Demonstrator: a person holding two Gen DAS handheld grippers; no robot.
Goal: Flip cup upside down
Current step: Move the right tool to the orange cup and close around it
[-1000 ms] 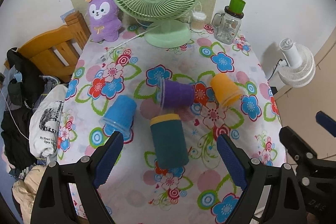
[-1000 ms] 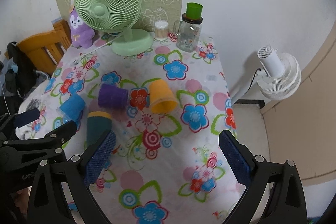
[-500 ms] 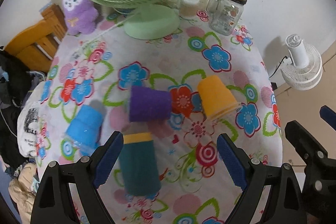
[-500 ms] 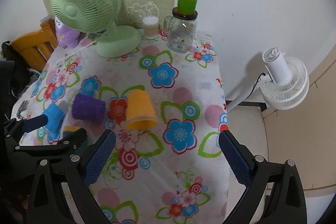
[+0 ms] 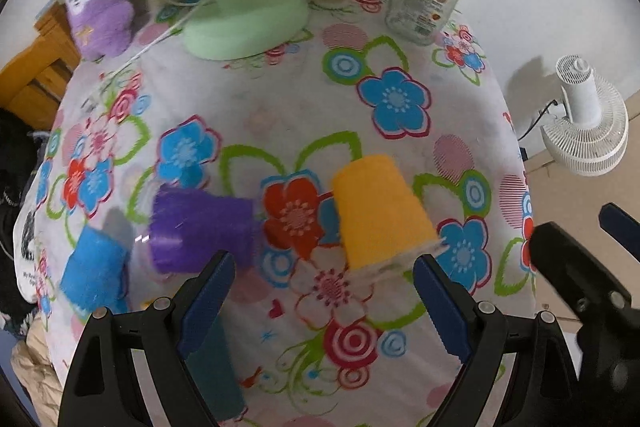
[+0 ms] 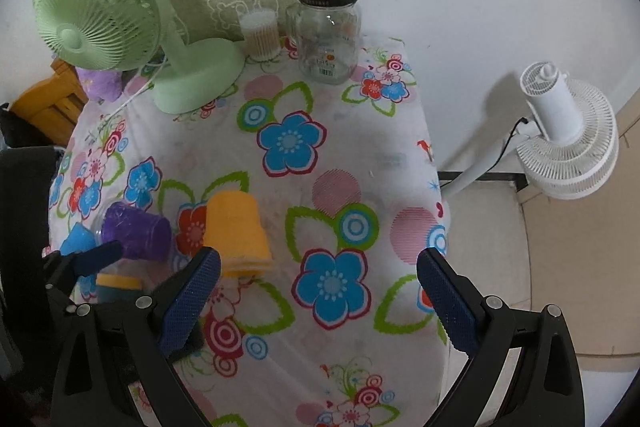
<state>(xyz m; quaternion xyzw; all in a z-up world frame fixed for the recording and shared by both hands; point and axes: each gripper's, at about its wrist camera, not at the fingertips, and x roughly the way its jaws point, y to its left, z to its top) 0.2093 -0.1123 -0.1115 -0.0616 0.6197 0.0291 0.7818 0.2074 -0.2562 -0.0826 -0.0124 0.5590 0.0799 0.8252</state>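
Note:
Several cups lie on their sides on the flowered tablecloth (image 5: 400, 99): an orange cup (image 5: 380, 211), a purple cup (image 5: 200, 231), a blue cup (image 5: 94, 271) and a dark teal cup with a yellow rim (image 5: 214, 367). My left gripper (image 5: 320, 299) is open and empty, just short of the orange cup, with its left finger over the teal cup. My right gripper (image 6: 320, 291) is open and empty, to the right of the orange cup (image 6: 234, 231). The purple cup (image 6: 136, 231) and the blue cup (image 6: 76, 239) show behind the left gripper's finger.
A green desk fan (image 6: 120, 27), a glass jar with a green cup on top (image 6: 328, 27), a cotton-swab tub (image 6: 260, 35) and a purple plush toy (image 5: 96, 23) stand at the table's back. A white floor fan (image 6: 568, 139) stands right of the table. A wooden chair (image 5: 32, 75) is at left.
Both grippers have moved forward and to the right over the table. The orange cup has come close between the left fingers, and the teal cup has slid down to the left edge.

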